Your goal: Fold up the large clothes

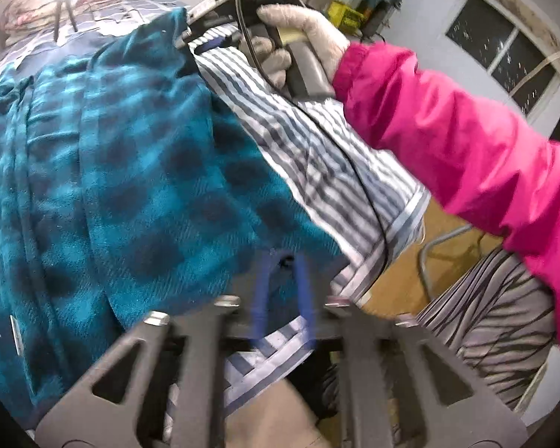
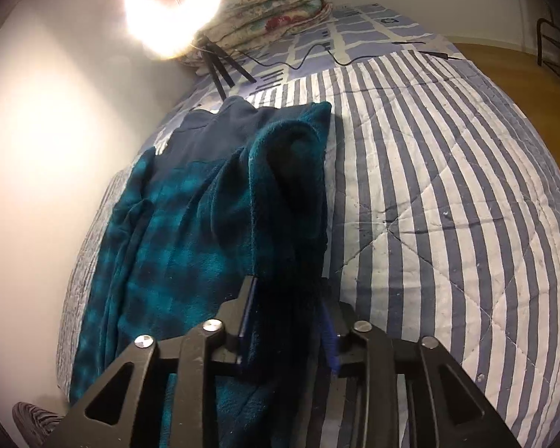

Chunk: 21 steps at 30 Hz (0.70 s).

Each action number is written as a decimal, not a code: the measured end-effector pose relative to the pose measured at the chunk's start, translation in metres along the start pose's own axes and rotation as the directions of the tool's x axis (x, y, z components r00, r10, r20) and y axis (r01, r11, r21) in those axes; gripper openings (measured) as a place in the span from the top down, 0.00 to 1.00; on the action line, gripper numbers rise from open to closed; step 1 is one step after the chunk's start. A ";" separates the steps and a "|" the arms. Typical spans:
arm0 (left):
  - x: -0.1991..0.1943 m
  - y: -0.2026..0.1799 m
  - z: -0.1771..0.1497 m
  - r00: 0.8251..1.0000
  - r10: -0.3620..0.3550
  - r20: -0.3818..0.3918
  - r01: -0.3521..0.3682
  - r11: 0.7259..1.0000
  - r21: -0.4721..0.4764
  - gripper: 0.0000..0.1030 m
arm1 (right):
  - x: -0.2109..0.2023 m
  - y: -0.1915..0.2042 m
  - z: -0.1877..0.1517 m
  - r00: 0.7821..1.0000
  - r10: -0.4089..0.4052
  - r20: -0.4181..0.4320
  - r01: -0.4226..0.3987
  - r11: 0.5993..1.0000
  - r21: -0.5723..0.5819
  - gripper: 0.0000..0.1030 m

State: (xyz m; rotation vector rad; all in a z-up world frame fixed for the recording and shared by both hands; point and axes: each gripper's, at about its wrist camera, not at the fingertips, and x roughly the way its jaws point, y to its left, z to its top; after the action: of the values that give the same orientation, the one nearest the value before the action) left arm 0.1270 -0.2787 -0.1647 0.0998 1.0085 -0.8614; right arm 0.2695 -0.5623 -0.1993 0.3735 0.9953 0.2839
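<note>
Teal plaid fleece garment (image 2: 190, 231) is laid lengthwise on the striped quilt (image 2: 448, 194), toward the wall-side edge of the bed, with one flap lifted off the surface. Right gripper (image 2: 287, 321) is clamped on the lifted fleece edge; fabric is seen pinched between the blue-padded fingers (image 2: 326, 330), and the raised fold hangs draped ahead of them. In the left wrist view the right gripper (image 1: 190, 31) is seen from the side, held by a gloved hand (image 1: 302, 37) in a pink sleeve (image 1: 448, 142), with the garment corner (image 1: 175, 26) caught at its tip. Left gripper (image 1: 282, 291) is closed on the near fleece hem (image 1: 280, 261) at the bed's near edge; its blue fingers (image 1: 259, 298) are motion-blurred, but cloth is visible between them. A ring light (image 2: 173, 3) on a tripod and a folded floral blanket (image 2: 276, 3) are seen at the far end of the bed. No readable brand, label or writing is found in either view.
</note>
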 end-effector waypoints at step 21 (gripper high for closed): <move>0.031 0.013 0.003 0.997 -0.072 -0.022 0.071 0.996 -0.046 0.98 | 0.003 0.003 0.008 1.000 0.017 0.023 -0.018 0.999 0.027 0.62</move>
State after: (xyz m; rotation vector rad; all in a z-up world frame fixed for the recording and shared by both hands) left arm 0.1454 -0.2892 -0.1910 0.0363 1.0584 -0.9037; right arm 0.2780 -0.5595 -0.1960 0.4097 0.9749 0.2816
